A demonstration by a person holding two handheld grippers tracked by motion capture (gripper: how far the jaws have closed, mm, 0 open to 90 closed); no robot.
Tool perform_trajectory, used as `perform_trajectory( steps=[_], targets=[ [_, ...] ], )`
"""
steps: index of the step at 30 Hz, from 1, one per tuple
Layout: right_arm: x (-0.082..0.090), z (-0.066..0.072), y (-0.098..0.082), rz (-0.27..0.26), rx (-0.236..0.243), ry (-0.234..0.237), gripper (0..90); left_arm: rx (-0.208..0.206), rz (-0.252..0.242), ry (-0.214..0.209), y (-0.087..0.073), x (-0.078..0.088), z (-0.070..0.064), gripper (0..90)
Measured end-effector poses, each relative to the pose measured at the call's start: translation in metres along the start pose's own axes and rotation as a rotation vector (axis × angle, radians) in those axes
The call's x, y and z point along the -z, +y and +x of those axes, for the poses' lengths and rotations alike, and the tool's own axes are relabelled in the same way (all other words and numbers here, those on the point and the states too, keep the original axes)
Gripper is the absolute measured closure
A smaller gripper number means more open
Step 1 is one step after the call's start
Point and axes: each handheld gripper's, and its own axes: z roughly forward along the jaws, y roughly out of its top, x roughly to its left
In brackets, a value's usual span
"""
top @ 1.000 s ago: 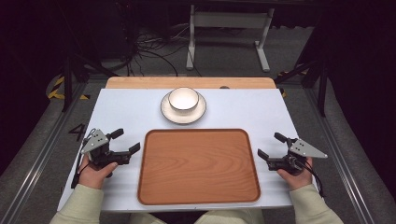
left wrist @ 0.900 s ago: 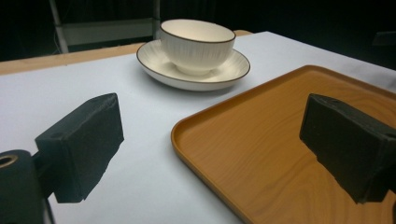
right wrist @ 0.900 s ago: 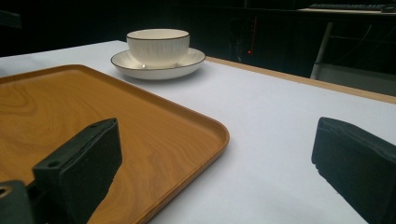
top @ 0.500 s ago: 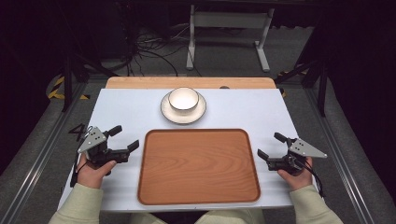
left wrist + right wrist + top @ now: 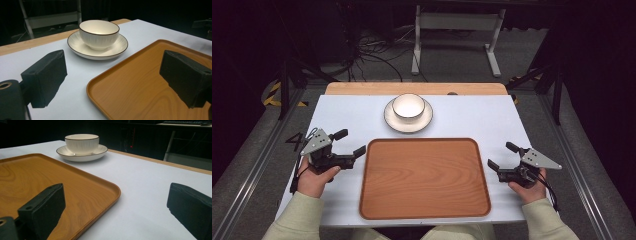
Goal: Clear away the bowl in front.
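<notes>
Bowl (image 5: 407, 106) on its saucer (image 5: 392, 120) sits at the far middle of the table (image 5: 492, 120), just beyond the empty wooden tray (image 5: 424, 177). Working left to right, we hold the left gripper (image 5: 349, 145) beside the tray's left edge, jaws spread wide and empty, with the bowl ahead and slightly inward. Across the tray, our right gripper (image 5: 503, 155) is equally spread and empty. We judge the left marginally nearer the bowl.

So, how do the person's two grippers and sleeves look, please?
Both the left gripper and the right gripper are black, with blocky matte jaws, a grey three-cornered plate on top and a thin dark cable trailing back. The sleeves are pale cream-green.
</notes>
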Motion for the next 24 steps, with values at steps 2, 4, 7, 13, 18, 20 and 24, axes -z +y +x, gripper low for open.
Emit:
perform_trajectory(
  steps=[2,4,7,13,18,20,24],
  targets=[
    [0.0,-0.001,0.0,0.0,-0.009,-0.001,2.4,0.003,0.004,-0.007,0.002,-0.005,0.0,8.1],
    [0.001,-0.001,0.0,-0.007,-0.014,0.0,2.4,-0.006,0.007,-0.006,0.005,-0.011,0.001,8.1],
    [0.001,-0.002,0.0,-0.007,-0.017,0.0,2.4,-0.003,0.017,-0.012,0.012,-0.022,0.002,8.3],
    [0.001,-0.002,0.0,-0.01,-0.022,0.003,2.3,-0.011,0.027,-0.015,0.021,-0.037,0.005,9.7],
    [0.001,-0.003,0.0,-0.008,-0.03,0.002,2.3,-0.013,0.038,-0.006,0.031,-0.051,0.009,10.3],
    [0.001,-0.003,0.0,-0.008,-0.029,0.002,2.3,-0.014,0.035,0.0,0.034,-0.056,0.011,10.3],
    [0.001,-0.003,0.0,-0.008,-0.029,0.002,2.4,-0.011,0.05,0.004,0.04,-0.068,0.015,11.3]
  ],
)
